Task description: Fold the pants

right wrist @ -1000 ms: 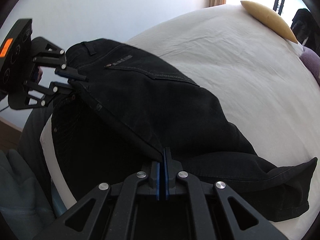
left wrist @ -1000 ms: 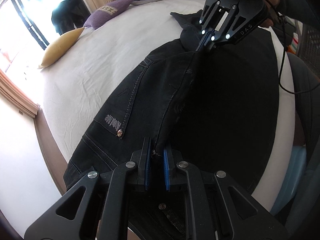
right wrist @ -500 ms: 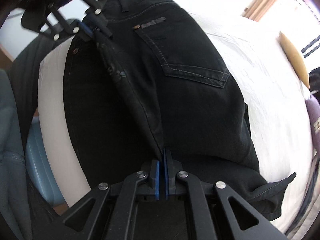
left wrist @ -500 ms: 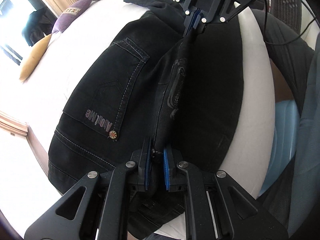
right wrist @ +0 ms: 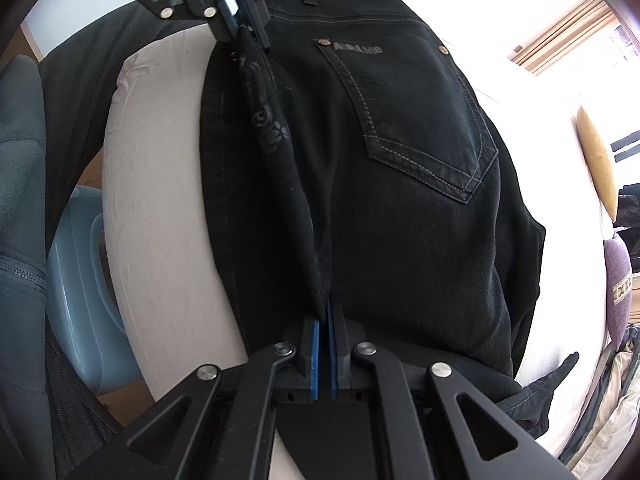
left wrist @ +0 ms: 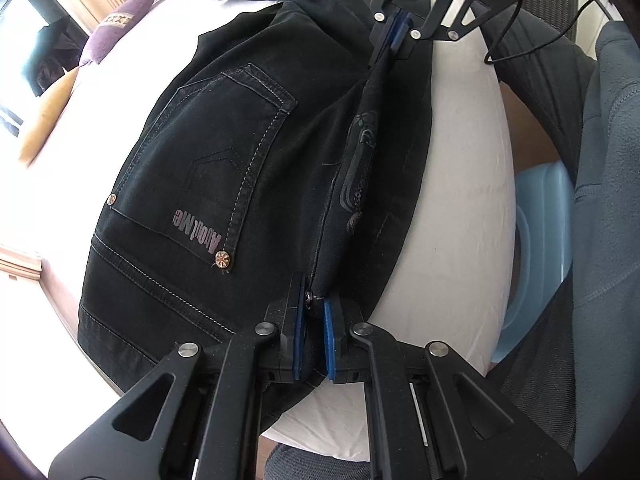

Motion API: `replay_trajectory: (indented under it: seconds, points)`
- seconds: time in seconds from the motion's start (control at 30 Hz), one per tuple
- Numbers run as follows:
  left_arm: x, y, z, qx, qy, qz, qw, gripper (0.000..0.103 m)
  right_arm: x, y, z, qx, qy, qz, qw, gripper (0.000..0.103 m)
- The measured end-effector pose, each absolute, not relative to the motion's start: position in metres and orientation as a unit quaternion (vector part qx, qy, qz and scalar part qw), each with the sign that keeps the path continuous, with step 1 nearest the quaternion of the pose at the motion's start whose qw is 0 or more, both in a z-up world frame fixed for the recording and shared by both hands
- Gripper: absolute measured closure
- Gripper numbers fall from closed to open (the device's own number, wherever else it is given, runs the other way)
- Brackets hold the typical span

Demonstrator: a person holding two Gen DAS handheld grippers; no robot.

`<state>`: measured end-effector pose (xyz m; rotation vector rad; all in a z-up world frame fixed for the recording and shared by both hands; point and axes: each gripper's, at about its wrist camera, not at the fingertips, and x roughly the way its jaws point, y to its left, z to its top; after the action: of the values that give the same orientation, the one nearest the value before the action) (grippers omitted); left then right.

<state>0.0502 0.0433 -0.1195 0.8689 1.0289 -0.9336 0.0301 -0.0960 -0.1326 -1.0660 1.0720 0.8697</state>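
The black denim pants (left wrist: 224, 168) lie on the white-sheeted bed (left wrist: 452, 184), a raised fold stretched between the left gripper (left wrist: 316, 312) and right gripper (right wrist: 323, 320), both with jaws clamped narrow on cloth. Only the left wrist view shows the waistband rivet by its blue pads (left wrist: 329, 332). Only the right shows the yellow cushion (right wrist: 596, 160) whole.

The left tool (left wrist: 314, 308) and right tool (right wrist: 323, 334) face each other along a raised ridge of dark cloth, each with blue-padded fingers (right wrist: 314, 356) pinched nearly together on it, the right tool's grip seemingly tighter from this angle.
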Motion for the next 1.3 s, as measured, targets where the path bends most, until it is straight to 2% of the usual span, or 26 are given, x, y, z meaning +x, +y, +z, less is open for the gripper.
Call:
replay_trajectory:
  seconds: [0.57, 0.7, 0.9, 1.03, 1.23, 1.3]
  points:
    - [0.049, 0.049, -0.126, 0.396, 0.461, -0.412, 0.678, 0.096, 0.005, -0.091, -0.143, -0.465, 0.47, 0.373, 0.651, 0.098]
    - [0.063, 0.06, -0.117, 0.346, 0.477, -0.409, 0.697, 0.092, 0.018, -0.103, -0.142, -0.44, 0.478, 0.361, 0.669, 0.096]
    - [0.066, 0.073, -0.088, 0.341, 0.507, -0.388, 0.69, 0.088, 0.021, -0.122, -0.136, -0.39, 0.481, 0.339, 0.709, 0.095]
    - [0.07, 0.081, -0.064, 0.335, 0.518, -0.377, 0.691, 0.088, 0.025, -0.134, -0.128, -0.368, 0.481, 0.317, 0.73, 0.083]
    - [0.091, 0.057, -0.032, 0.234, 0.488, -0.38, 0.75, 0.088, 0.031, -0.152, -0.12, -0.305, 0.494, 0.312, 0.752, 0.039]
    - [0.096, 0.035, -0.042, 0.22, 0.486, -0.384, 0.753, 0.088, 0.023, -0.151, -0.128, -0.313, 0.495, 0.309, 0.749, 0.038]
